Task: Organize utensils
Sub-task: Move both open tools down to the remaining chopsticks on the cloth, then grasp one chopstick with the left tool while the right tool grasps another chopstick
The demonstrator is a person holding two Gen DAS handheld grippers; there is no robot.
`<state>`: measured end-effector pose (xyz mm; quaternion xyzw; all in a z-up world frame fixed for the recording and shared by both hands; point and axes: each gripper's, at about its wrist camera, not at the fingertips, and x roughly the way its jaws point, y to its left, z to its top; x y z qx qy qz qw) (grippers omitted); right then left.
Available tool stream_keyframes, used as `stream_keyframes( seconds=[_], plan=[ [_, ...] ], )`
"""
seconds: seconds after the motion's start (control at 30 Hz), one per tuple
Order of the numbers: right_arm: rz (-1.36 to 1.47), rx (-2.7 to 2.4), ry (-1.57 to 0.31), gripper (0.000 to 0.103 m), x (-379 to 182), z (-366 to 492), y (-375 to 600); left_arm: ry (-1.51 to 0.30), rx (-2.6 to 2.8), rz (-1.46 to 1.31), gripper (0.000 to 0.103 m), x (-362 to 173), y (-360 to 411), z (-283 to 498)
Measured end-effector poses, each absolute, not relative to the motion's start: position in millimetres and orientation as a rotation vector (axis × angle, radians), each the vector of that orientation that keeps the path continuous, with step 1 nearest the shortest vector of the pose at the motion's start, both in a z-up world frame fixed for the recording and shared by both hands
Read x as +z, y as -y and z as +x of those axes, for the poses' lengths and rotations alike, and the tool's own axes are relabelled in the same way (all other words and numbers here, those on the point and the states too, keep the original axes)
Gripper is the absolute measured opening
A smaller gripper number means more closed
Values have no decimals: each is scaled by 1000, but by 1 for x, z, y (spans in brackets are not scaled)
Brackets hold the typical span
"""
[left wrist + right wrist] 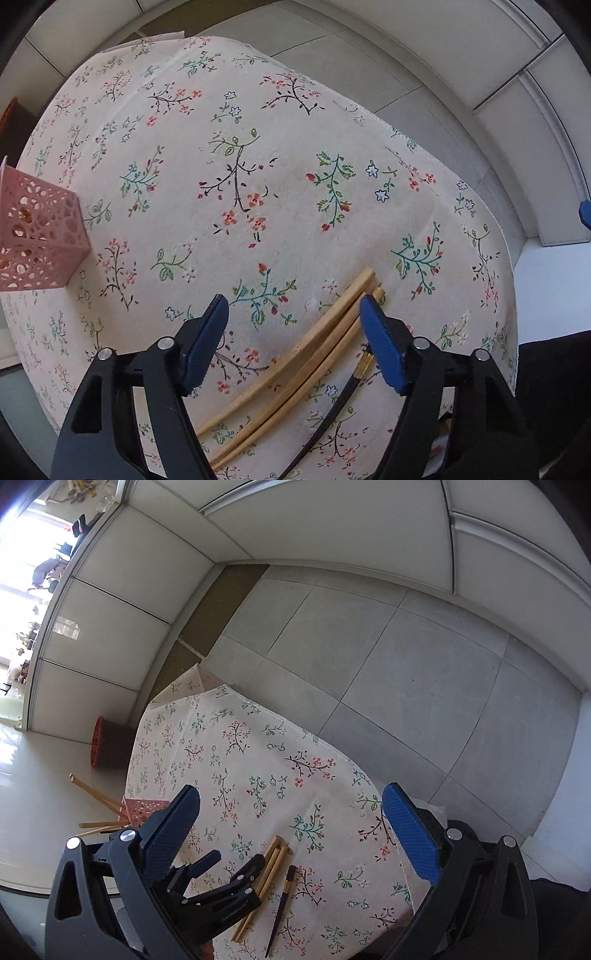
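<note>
The left gripper (293,306) hangs low over the floral tablecloth (236,155) with its 2 blue-padded jaws spread wide and nothing between them. Just beneath it lie 3 wooden chopsticks (314,354), pale and bunched side by side, their far ends passing under the right-hand jaw. Beside them, apart from the bundle, lies a black chopstick (332,413) with a gold band near its end. At the left edge of the cloth stands a pink perforated holder (40,236).

The right gripper (291,805) is higher up and also wide open, holding nothing. From its camera the left gripper (236,864) shows below, hovering at the wooden chopsticks (271,864), with the black chopstick (282,901) lying just to their right on the tablecloth (236,746). The pink holder (142,808) sits at the cloth's left edge with several wooden sticks (98,795) poking out of it. Beyond the table, a red-rimmed basket (107,746) stands on the grey tile floor (406,672).
</note>
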<state>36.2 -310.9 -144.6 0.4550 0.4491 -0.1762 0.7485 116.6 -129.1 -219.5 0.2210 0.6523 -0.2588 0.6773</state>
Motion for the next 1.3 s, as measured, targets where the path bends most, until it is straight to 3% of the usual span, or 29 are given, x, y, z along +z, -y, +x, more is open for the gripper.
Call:
stream_keyframes(
  seconds=[0.1, 0.23, 0.33, 0.43, 0.6, 0.7, 0.8, 0.87, 0.97, 1.07, 1.3],
  plan=[
    [1008, -391, -993, 96, -148, 36, 312, -1492, -589, 500, 55, -229, 136, 118],
    [1015, -395, -1000, 96, -148, 36, 315, -1491, -606, 532, 54, -233, 144, 115],
    [1007, -394, -1012, 96, -150, 37, 315, -1468, -588, 572, 43, -237, 150, 113],
    [985, -372, -1046, 96, -154, 41, 309, -1460, -563, 568, 12, -236, 143, 117],
    [935, -269, -1157, 96, -164, 54, 280, -1414, -513, 535, 7, -228, 109, 128],
    [910, -209, -1233, 86, -174, 60, 257, -1356, -475, 508, 7, -211, 79, 130],
    [915, -177, -1313, 64, -189, 65, 240, -1299, -451, 455, 7, -184, 44, 121],
    [925, -157, -1366, 41, -200, 66, 231, -1258, -445, 436, 7, -164, 28, 112],
    [908, -200, -1399, 24, -210, 66, 222, -1198, -461, 395, 7, -136, 18, 98],
    [894, -242, -1408, 16, -216, 68, 215, -1164, -457, 388, 7, -121, 17, 94],
    [930, -283, -1448, 16, -235, 75, 204, -1151, -442, 387, 7, -119, 3, 95]
  ],
)
